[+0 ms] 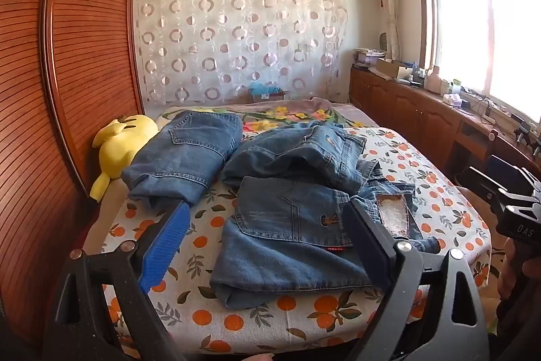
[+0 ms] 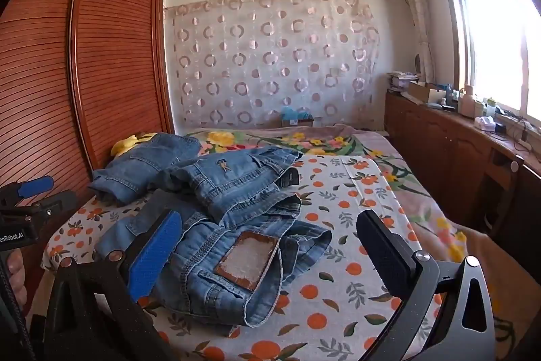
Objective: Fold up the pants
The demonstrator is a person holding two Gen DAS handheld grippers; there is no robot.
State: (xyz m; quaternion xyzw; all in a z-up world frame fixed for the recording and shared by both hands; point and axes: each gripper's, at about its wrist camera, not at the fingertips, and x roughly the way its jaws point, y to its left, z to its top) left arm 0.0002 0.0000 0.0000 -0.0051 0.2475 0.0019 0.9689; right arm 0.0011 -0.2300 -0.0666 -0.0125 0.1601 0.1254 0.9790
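Several blue jeans lie on the bed. A folded pair (image 1: 184,154) sits at the far left. A crumpled pair (image 1: 301,154) lies in the middle. The nearest pair (image 1: 287,239) lies loosely heaped, with a brown waistband patch (image 1: 392,217) showing; the right wrist view shows it too (image 2: 216,259), with its patch (image 2: 247,259). My left gripper (image 1: 267,215) is open and empty above the nearest pair. My right gripper (image 2: 270,225) is open and empty above the same pair's waistband.
The bed has an orange-print sheet (image 1: 439,202). A yellow plush toy (image 1: 118,151) lies by the wooden wardrobe (image 1: 67,73) on the left. A cluttered wooden cabinet (image 1: 422,104) runs under the window on the right.
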